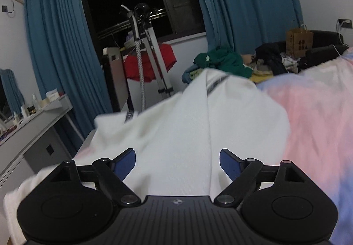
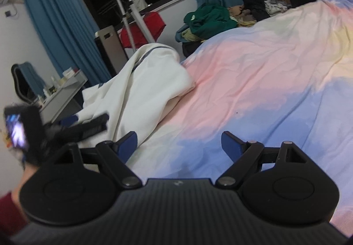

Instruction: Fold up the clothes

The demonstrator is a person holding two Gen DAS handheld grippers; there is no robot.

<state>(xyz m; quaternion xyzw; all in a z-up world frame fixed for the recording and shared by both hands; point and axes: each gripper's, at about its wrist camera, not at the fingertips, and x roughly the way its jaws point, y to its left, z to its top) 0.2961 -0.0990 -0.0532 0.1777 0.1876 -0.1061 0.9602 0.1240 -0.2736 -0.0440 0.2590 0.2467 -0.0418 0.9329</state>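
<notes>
A white garment (image 1: 187, 125) is seen bunched at the bed's (image 2: 253, 81) left edge, both the left gripper (image 1: 177, 163) and right gripper (image 2: 179, 145) spread wide, empty, seemingly poised for regrasping.

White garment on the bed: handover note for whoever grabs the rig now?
Left gripper: open, holding nothing, over the white knit garment with dark stripes.
Right gripper: open, holding nothing, over the pink-and-blue tie-dye bedsheet, right of the garment.
The garment lies bunched and creased at the bed's left edge; no neat fold shows.
Left to do: spread it, fold it. More clothes wait in the green-topped pile beyond the bed.
</notes>
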